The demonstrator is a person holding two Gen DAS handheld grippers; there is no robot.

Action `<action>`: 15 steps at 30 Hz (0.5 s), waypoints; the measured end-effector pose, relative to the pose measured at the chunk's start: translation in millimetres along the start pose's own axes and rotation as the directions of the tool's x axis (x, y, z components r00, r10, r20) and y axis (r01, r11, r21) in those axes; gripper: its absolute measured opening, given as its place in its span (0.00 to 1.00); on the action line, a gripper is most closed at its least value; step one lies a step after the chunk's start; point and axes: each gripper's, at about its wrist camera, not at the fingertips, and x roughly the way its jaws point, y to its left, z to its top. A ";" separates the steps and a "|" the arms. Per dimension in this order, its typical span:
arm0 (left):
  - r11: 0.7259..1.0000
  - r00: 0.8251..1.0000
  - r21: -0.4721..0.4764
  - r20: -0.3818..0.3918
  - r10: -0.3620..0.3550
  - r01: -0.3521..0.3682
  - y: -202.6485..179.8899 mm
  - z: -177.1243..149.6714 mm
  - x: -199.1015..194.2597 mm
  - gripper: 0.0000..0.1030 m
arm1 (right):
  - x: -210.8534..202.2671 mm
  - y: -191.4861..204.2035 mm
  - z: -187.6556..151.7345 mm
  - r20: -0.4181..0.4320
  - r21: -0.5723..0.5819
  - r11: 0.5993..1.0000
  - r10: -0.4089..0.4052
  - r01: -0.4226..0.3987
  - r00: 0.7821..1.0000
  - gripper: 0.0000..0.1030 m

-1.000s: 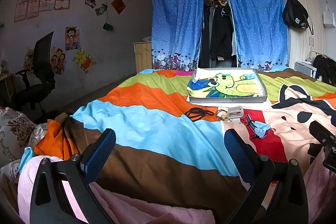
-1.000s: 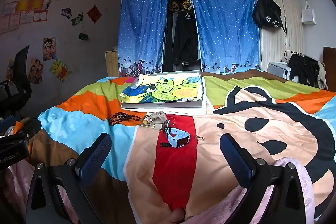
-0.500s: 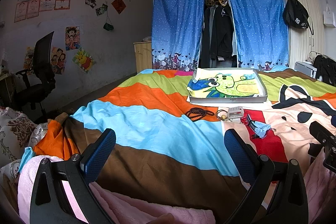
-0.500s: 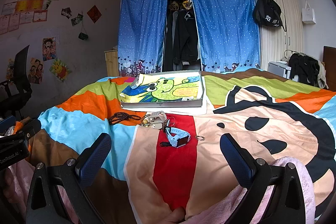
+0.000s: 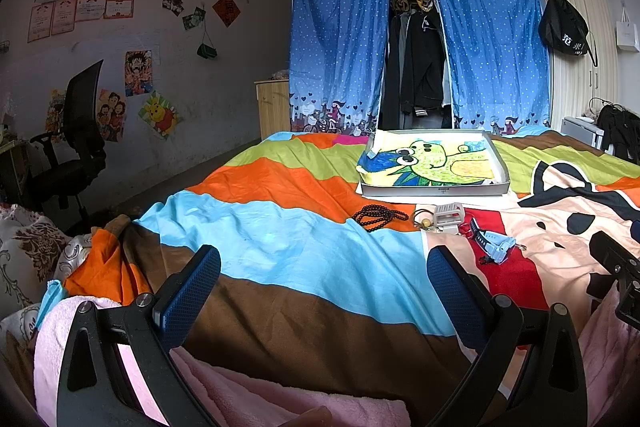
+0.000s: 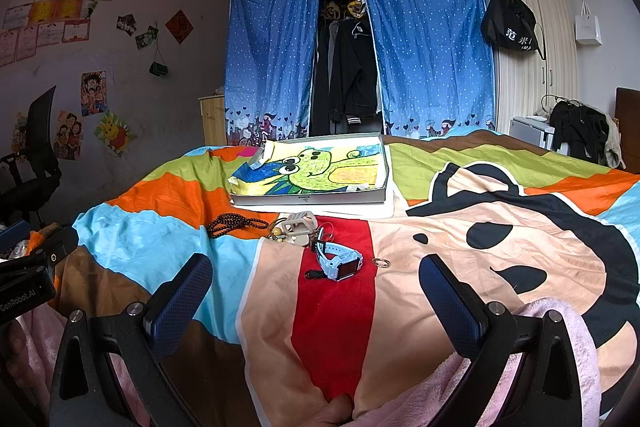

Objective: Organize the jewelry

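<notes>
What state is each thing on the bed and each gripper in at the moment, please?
Left gripper: open, holding nothing.
Right gripper: open, holding nothing.
Shallow box: open-topped, lined with a cartoon drawing.
Bead string: loosely heaped on the bedspread.
Blue watch: unbuckled, lying flat.
Small ring: lying loose beside the watch.
Wardrobe curtains: parted.
</notes>
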 end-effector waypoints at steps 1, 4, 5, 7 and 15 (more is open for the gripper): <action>1.000 1.000 0.000 0.000 0.000 0.000 0.0 0.0 -0.1 0.98 | 0.0 0.0 0.0 0.000 0.000 1.000 0.000 0.000 1.000 1.00; 1.000 1.000 -0.001 0.000 0.000 0.000 0.3 0.0 -0.1 0.98 | 0.1 -0.1 -0.1 0.000 0.000 1.000 0.000 0.000 1.000 1.00; 1.000 1.000 -0.001 0.000 0.000 0.000 0.7 -0.1 -0.1 0.98 | 0.0 -0.1 -0.1 -0.001 0.000 1.000 0.000 0.000 1.000 1.00; 1.000 1.000 0.000 -0.001 0.000 0.000 1.5 -0.4 -0.4 0.98 | 0.0 -0.1 -0.1 0.000 0.000 1.000 0.000 0.000 1.000 1.00; 1.000 1.000 0.000 -0.001 0.000 0.000 1.0 -0.3 -0.2 0.98 | 0.1 -0.2 -0.4 -0.001 0.001 1.000 0.000 0.000 1.000 1.00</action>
